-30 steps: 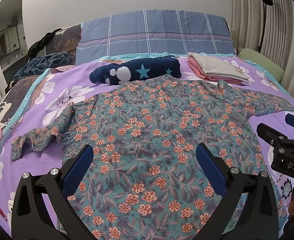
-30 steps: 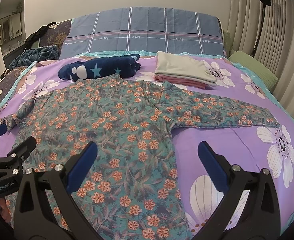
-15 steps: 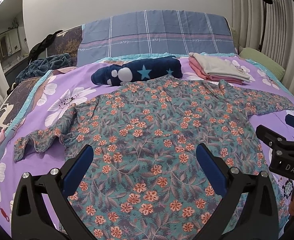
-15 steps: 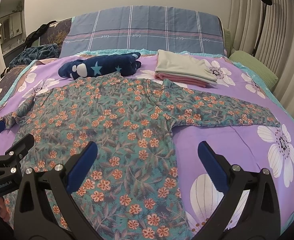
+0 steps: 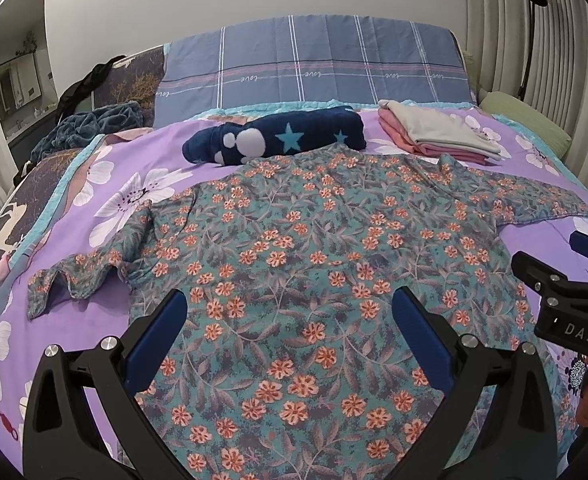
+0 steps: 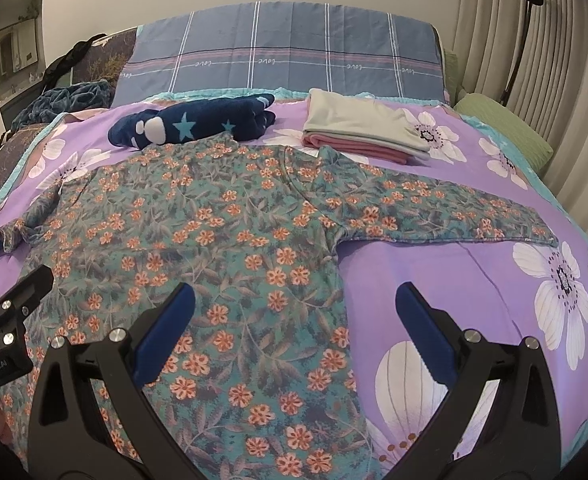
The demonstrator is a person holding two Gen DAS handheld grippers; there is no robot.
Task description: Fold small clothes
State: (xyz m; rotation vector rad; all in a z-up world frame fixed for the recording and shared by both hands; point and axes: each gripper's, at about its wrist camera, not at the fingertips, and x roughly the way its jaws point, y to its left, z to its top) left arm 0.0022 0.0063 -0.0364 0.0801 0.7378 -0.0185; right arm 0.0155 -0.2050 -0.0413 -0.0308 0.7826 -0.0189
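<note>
Hovering, apparently untouching: splayed grippers (image 5: 287, 312) over shirt (image 5: 314, 248)

A wide bed (image 6: 434, 280) fills the frame, covered in a purple spread printed with big white flowers. Spread flat across its middle lies a teal floral shirt (image 6: 221, 248), one sleeve stretched right, the other bunched at the left edge. Beyond it, toward the top, sit a rolled navy star blanket (image 6: 197, 122) and a folded grey-and-pink stack (image 6: 358, 128).
</note>
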